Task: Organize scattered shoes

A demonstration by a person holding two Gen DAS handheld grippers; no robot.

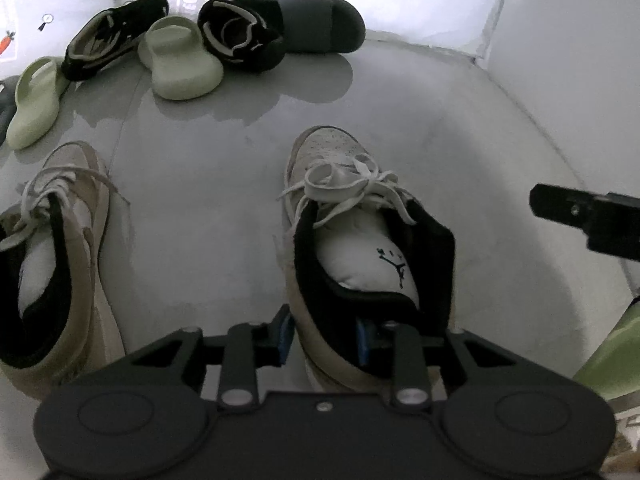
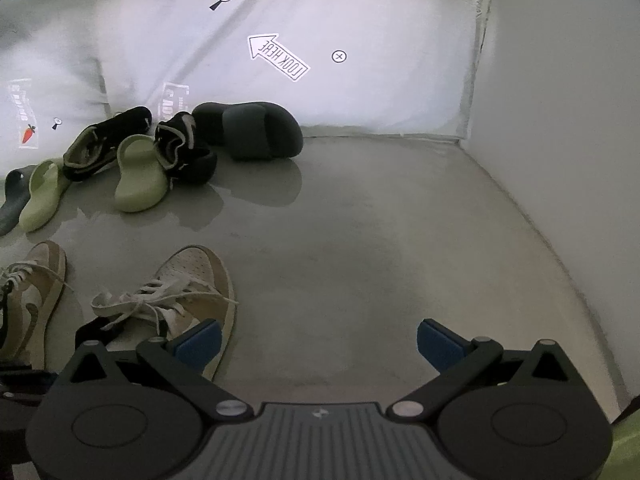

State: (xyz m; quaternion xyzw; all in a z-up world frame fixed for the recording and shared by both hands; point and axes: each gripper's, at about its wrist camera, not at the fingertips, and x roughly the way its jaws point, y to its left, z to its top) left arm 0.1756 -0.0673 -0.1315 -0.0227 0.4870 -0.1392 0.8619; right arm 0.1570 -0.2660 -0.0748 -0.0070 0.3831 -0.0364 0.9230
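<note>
Your left claw (image 1: 324, 336) grips the tan shoe (image 1: 352, 216) by its heel, toe pointing away, while your right claw (image 2: 318, 342) hangs open beside it.

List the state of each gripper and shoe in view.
left gripper: shut on the heel collar of the tan sneaker, upright.
right gripper: open, empty.
second tan sneaker: upright, alone.
green slides: scattered.
black sneakers: one tipped.
dark slide: on floor.
</note>
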